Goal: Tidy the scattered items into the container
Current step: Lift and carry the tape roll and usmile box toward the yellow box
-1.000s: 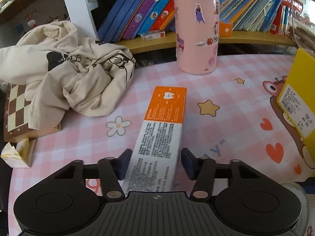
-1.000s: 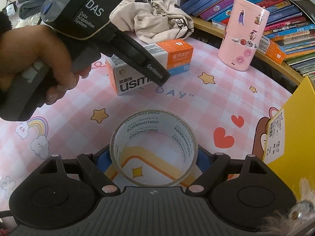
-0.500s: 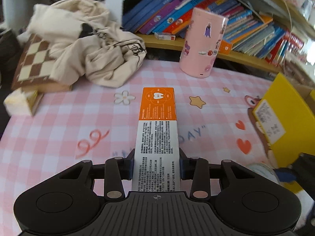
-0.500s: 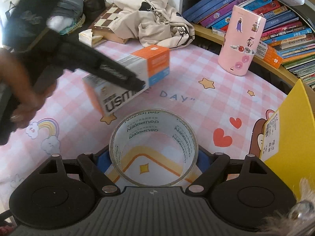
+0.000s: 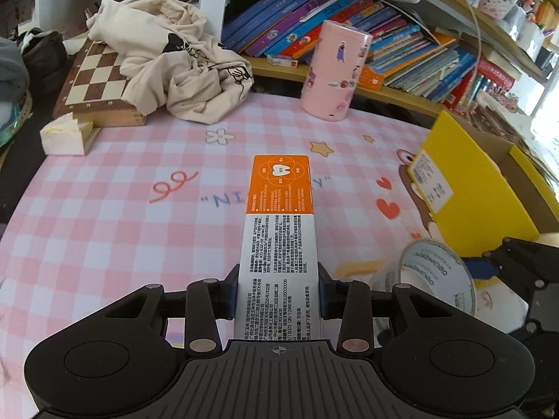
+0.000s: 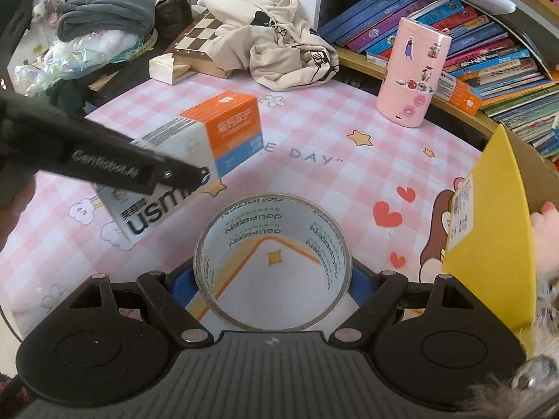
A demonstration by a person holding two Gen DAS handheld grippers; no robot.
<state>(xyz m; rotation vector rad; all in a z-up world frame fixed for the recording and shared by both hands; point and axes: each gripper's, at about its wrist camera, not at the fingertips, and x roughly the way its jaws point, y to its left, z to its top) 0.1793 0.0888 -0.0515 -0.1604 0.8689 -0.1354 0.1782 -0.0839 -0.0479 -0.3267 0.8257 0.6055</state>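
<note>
My left gripper (image 5: pixel 278 289) is shut on the near end of a long orange-and-white toothpaste box (image 5: pixel 279 230), which sticks out forward above the pink checked mat. In the right wrist view the same box (image 6: pixel 216 132) hangs tilted over the mat, with one black finger (image 6: pixel 139 171) of the left gripper across it. My right gripper (image 6: pixel 272 279) is shut on a roll of clear tape (image 6: pixel 272 206), held upright between the blue pads. The tape roll (image 5: pixel 436 276) also shows low on the right in the left wrist view. The yellow cardboard container (image 5: pixel 489 188) (image 6: pixel 489 237) stands open at the right.
A pink stickered cylinder (image 5: pixel 332 73) stands at the mat's far edge before a shelf of books (image 5: pixel 401 45). A cream garment (image 5: pixel 174 66) lies over a chessboard (image 5: pixel 94 80), with a tissue pack (image 5: pixel 66 136) beside it. Something pink and fluffy (image 6: pixel 545 230) sits in the container.
The left jaws closed on the toothpaste box and lifted it off the mat, carrying it rightward toward the yellow container. The right gripper rose a little with the tape roll.
</note>
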